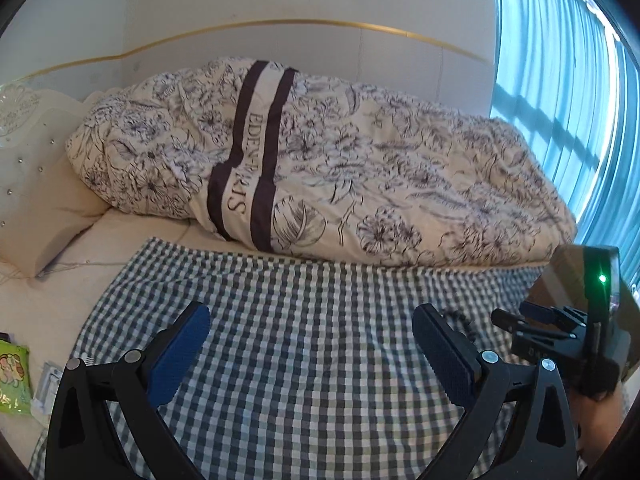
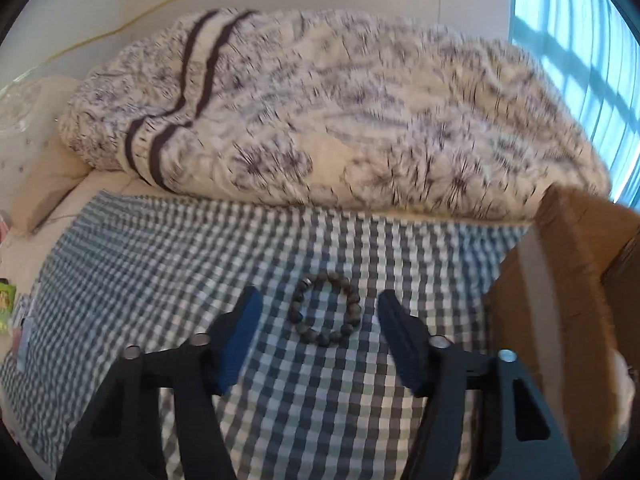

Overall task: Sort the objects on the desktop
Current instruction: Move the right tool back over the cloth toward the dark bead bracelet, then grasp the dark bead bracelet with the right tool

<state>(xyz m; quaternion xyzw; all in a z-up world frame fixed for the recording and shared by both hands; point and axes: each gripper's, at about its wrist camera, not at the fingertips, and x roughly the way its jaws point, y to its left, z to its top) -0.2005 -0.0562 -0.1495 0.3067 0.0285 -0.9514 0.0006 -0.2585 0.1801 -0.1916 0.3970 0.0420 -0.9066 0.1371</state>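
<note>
Bead bracelet (image 2: 325, 314): laid flat on the checked cloth (image 2: 160, 248), lower centre of the right wrist view, framed between the spread fingers of the right gripper (image 2: 320, 340), untouched. Cardboard box (image 2: 568, 280): seen at right edge. Left gripper (image 1: 312, 354): held wide open over bare cloth, nothing gripped. Floral quilt (image 1: 360, 160): bunched across upper frame.

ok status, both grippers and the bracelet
Left gripper open, empty. Right gripper open, straddling bead bracelet on checked cloth, not touching. Cardboard box close right.
</note>
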